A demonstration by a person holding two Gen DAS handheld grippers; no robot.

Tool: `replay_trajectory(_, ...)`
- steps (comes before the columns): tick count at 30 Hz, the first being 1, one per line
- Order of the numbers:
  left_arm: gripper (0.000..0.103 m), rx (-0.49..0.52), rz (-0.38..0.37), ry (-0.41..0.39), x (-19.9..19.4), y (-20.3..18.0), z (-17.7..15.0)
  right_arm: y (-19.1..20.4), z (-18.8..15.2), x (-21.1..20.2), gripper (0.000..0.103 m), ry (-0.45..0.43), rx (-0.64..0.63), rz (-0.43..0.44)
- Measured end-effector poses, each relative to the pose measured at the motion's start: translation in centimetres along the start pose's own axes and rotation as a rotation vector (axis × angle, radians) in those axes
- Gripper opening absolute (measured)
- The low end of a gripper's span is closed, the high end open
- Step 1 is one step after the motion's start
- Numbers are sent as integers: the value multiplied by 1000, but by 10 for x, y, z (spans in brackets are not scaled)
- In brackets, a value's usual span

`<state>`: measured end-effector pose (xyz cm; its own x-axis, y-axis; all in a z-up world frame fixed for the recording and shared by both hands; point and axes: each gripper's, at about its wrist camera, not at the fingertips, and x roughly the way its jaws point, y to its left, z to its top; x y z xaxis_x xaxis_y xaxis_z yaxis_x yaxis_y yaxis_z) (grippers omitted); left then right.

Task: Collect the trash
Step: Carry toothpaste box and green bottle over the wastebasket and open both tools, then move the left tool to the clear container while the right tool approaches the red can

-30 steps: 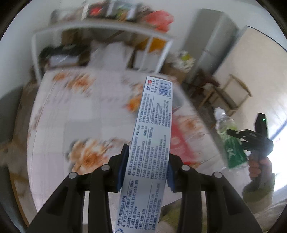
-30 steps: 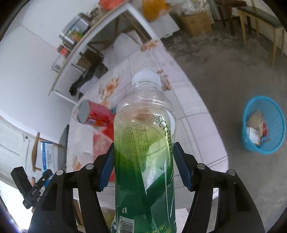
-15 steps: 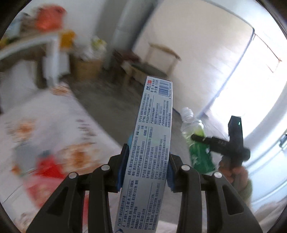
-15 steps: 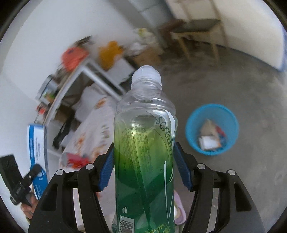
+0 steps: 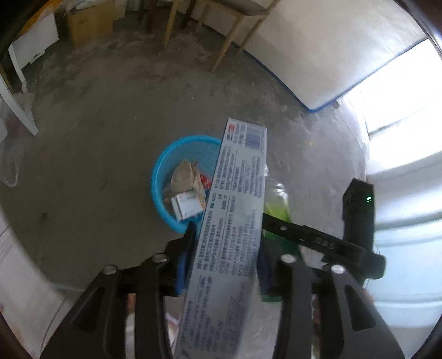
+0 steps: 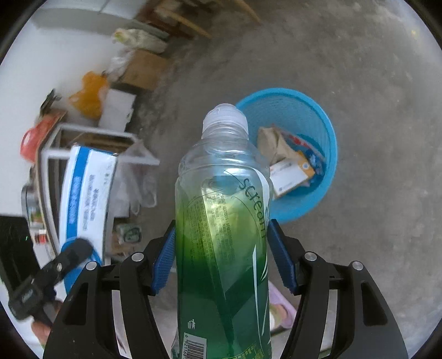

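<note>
My left gripper [image 5: 224,256] hangs over a blue trash basket [image 5: 161,171] on the floor. Its jaws are opening, and the long white-and-blue printed box [image 5: 237,193] between them looks blurred and loose, tilted toward the basket. My right gripper [image 6: 223,248] is shut on a clear bottle with a green label [image 6: 221,210], cap pointing toward the same basket [image 6: 330,132]; its jaws are starting to open. Each view shows the other tool: the bottle [image 5: 279,210] beside the box, and the box [image 6: 88,187] at the left.
The basket holds crumpled brown paper [image 5: 183,176] and a small carton [image 5: 187,204]. It stands on a bare concrete floor [image 5: 96,124]. Wooden chair legs [image 5: 229,36] and a cardboard box [image 5: 88,24] are at the back, and a white table leg [image 5: 16,105] is at the left.
Both grippers swung away from the flowered tabletop and tipped down over the blue basket. The left jaws have widened around the box. The bottle sits unchanged between the right pads.
</note>
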<state>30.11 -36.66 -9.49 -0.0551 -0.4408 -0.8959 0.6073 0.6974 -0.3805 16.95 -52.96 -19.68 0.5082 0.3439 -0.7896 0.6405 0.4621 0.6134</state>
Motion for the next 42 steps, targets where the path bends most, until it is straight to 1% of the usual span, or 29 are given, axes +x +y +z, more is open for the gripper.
replay_trajectory(1, 64, -12, 3, -21, 2, -3, 4, -5, 10, 9, 66, 0, 13, 0)
replay_trajectory(2, 65, -29, 3, -48, 5, -5, 6, -12, 15, 12, 66, -2, 20, 0)
replay_trajectory(3, 66, -48, -9, -67, 4, -5, 9, -19, 20, 19, 66, -6, 42, -11)
replay_trajectory(6, 66, -63, -53, -58, 2, -6, 7, -28, 24, 27, 66, -13, 37, -56)
replay_trajectory(8, 66, -52, -65, -66, -5, -5, 1, -28, 13, 25, 66, -19, 21, -77)
replay_trajectory(11, 66, -37, -89, -77, -21, -5, -9, -30, -2, 13, 65, -37, 5, -78)
replay_trajectory(13, 66, -11, -109, -93, -39, -6, -21, -27, -7, 4, 64, -52, -11, -85)
replay_trajectory(14, 66, -1, -108, -105, -49, -7, -29, -24, -15, -6, 64, -66, -30, -92)
replay_trajectory(15, 66, 8, -110, -116, -58, -8, -38, -24, -19, -13, 64, -74, -43, -93)
replay_trajectory(18, 66, 51, -123, -164, -100, -6, -73, -15, -35, -35, 64, -105, -97, -93)
replay_trajectory(21, 66, 91, -106, -218, -139, 1, -110, 4, -62, -61, 65, -126, -157, -45)
replay_trajectory(22, 67, 109, -107, -259, -161, 7, -134, 14, -71, -67, 65, -132, -183, -28)
replay_trajectory(24, 69, 124, -96, -304, -184, 15, -163, 33, -93, -81, 66, -144, -251, -9)
replay_trajectory(25, 69, 127, -79, -333, -200, 24, -188, 41, -101, -84, 66, -145, -275, -2)
replay_trajectory(26, 69, 123, -57, -355, -212, 33, -209, 57, -115, -91, 66, -144, -334, 19)
replay_trajectory(27, 69, 114, -40, -371, -220, 41, -224, 69, -124, -94, 67, -141, -378, 34)
replay_trajectory(28, 69, 88, -17, -394, -233, 54, -248, 85, -135, -96, 68, -134, -429, 48)
replay_trajectory(30, 69, 24, 38, -432, -253, 74, -283, 116, -153, -94, 71, -114, -522, 69)
replay_trajectory(31, 69, -27, 74, -464, -266, 90, -308, 131, -161, -91, 71, -98, -563, 85)
replay_trajectory(33, 70, -102, 132, -501, -280, 109, -337, 161, -177, -79, 72, -51, -642, 116)
replay_trajectory(34, 70, -153, 170, -531, -288, 120, -356, 174, -185, -73, 72, -31, -673, 129)
replay_trajectory(35, 70, -192, 188, -562, -295, 131, -373, 194, -198, -62, 72, 2, -727, 152)
replay_trajectory(37, 70, -284, 210, -613, -304, 152, -401, 222, -217, -43, 72, 60, -803, 182)
replay_trajectory(38, 70, -320, 209, -629, -309, 162, -413, 240, -230, -28, 72, 105, -850, 200)
replay_trajectory(40, 70, -417, 185, -667, -308, 182, -434, 267, -249, -4, 72, 163, -909, 202)
replay_trajectory(42, 70, -467, 168, -686, -305, 195, -440, 290, -267, 13, 72, 202, -969, 211)
